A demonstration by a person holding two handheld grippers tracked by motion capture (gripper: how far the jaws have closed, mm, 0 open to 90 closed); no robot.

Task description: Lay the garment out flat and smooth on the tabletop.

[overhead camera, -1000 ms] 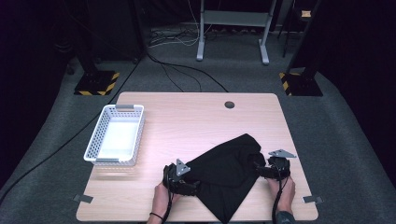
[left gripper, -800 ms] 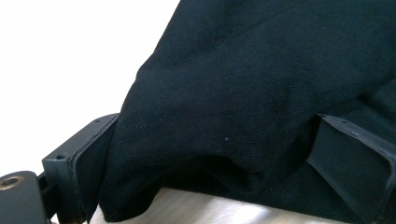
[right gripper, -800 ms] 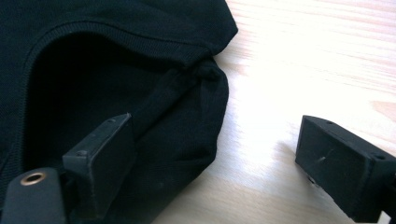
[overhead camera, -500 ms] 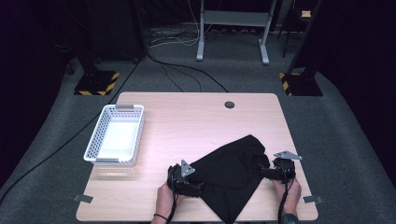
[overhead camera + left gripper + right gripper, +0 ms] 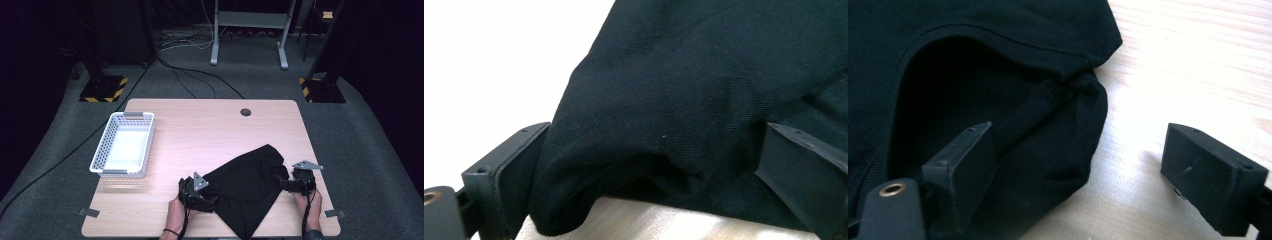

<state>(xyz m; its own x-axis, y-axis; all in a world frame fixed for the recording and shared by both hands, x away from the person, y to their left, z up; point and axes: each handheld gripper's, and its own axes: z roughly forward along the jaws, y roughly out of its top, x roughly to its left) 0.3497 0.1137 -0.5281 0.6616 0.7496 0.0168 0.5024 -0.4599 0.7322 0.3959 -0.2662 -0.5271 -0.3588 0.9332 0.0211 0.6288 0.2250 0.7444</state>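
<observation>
A black garment (image 5: pixel 250 185) lies crumpled on the wooden table (image 5: pixel 200 130) near its front edge. My left gripper (image 5: pixel 212 201) is at the garment's left edge. In the left gripper view a thick fold of the garment (image 5: pixel 699 100) bulges between the jaws of that gripper (image 5: pixel 659 165), which stand wide apart. My right gripper (image 5: pixel 283 183) is at the garment's right edge, and its jaws have just been closing a little. In the right gripper view the gripper (image 5: pixel 1078 150) is open: a seamed edge of the garment (image 5: pixel 973 75) reaches partway between the jaws, and the other jaw is over bare wood.
A white perforated basket (image 5: pixel 137 115) stands empty at the table's left side. A round cable hole (image 5: pixel 245 112) is at the back edge. Grey tape tabs (image 5: pixel 87 212) mark the front corners. Beyond the table, cables and stand legs lie on the dark floor.
My right gripper has edged slightly to the right along the garment's edge. The left gripper and the garment have stayed almost where they were.
</observation>
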